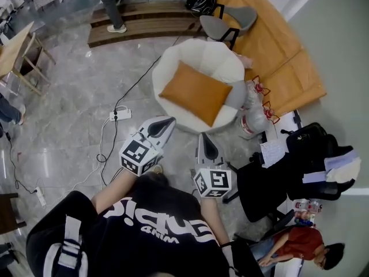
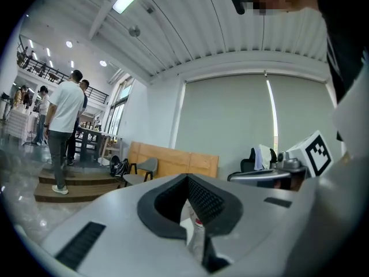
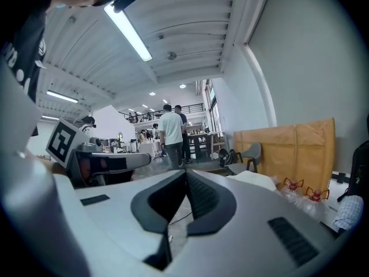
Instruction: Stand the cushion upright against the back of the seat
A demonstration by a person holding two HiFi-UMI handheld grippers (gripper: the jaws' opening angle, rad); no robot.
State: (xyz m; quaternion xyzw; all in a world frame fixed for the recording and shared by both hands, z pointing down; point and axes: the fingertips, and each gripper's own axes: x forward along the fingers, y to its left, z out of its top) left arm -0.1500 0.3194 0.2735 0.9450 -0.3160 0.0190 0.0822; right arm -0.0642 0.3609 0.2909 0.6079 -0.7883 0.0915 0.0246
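- Bottom centre, head view: person (image 1: pixel 155 229) in black top holding both tools out ahead.
- Lower centre: left gripper (image 1: pixel 164 123) hovering over floor, fingers pressing together, gripping nothing.
- Just right of it: right gripper (image 1: pixel 203 138), fingers likewise sitting together, carrying nothing.
- Frame centre: orange cushion (image 1: pixel 196 92) lying flat on round white seat (image 1: pixel 222 62), apart from both grippers.
- Upper centre: grey chair (image 1: pixel 230 17) standing beyond seat.

On the marbled grey floor (image 1: pixel 69 85) stands a grey chair (image 1: pixel 228 21), low wooden steps (image 1: pixel 144 25) just left of it, plywood boards (image 1: pixel 277 51) behind it against the wall (image 1: pixel 340 39).
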